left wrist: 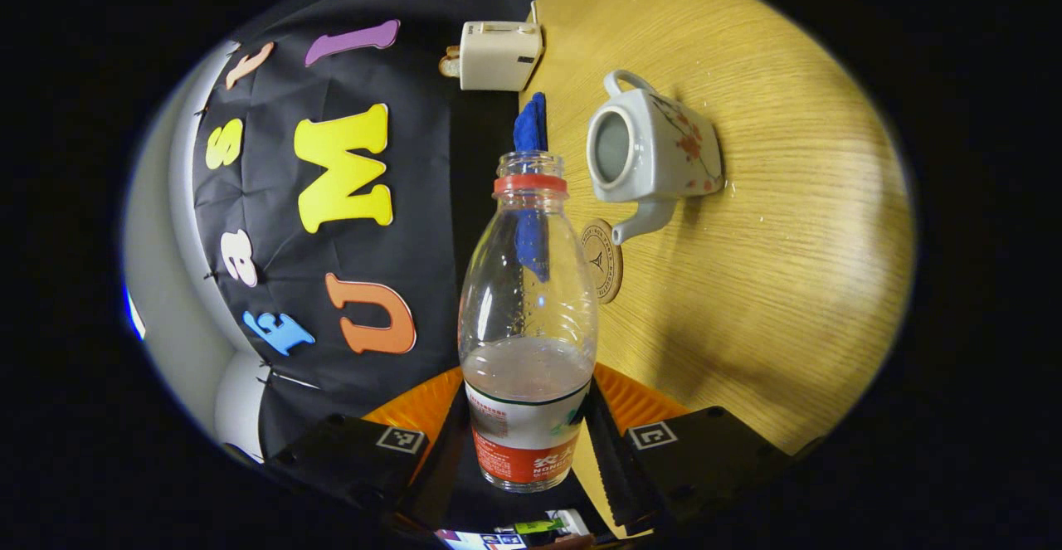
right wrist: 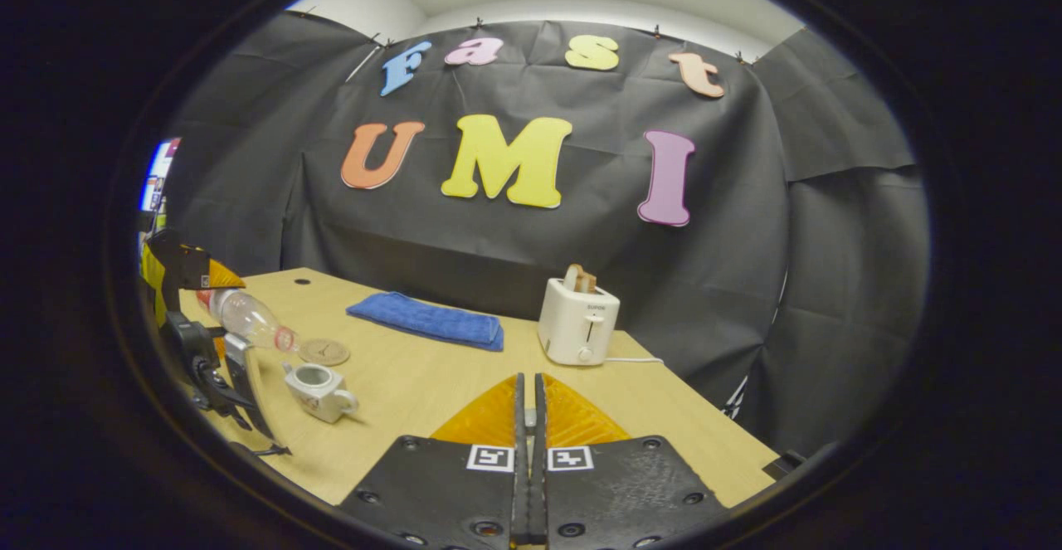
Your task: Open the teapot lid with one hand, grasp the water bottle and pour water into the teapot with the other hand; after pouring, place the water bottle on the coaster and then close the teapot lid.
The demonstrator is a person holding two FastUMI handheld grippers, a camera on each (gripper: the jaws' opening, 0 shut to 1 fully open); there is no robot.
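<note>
Left gripper (left wrist: 528, 442): fingers spread to the bottle's width, one pressed on each side of its labelled lower body; it has a firm hold.
Bottle (left wrist: 528, 318): clear plastic, uncapped, with a red neck ring; partly filled with water. In the right gripper view the bottle (right wrist: 247, 318) is tipped over, its mouth pointing down toward the teapot and coaster, raised above the table.
Teapot (left wrist: 651, 152): white with a red floral print, standing on the table (left wrist: 788, 226), lid off and opening exposed. It sits just beside the bottle's mouth in the left gripper view. In the right gripper view the teapot (right wrist: 319, 391) stands near the table's left edge, below and ahead of the bottle mouth.
Coaster (left wrist: 603, 260): round, flat on the table, next to the teapot's spout; nothing stands on it.
Right gripper (right wrist: 528, 450): fingers closed together with no visible gap, holding nothing that can be seen; it hangs over the table's near edge.
Lid: cannot tell where it is.
Cloth (right wrist: 427, 319): blue, folded, near the table's far edge.
Toaster (right wrist: 577, 321): white, at the far right corner, with toast in its slot.
</note>
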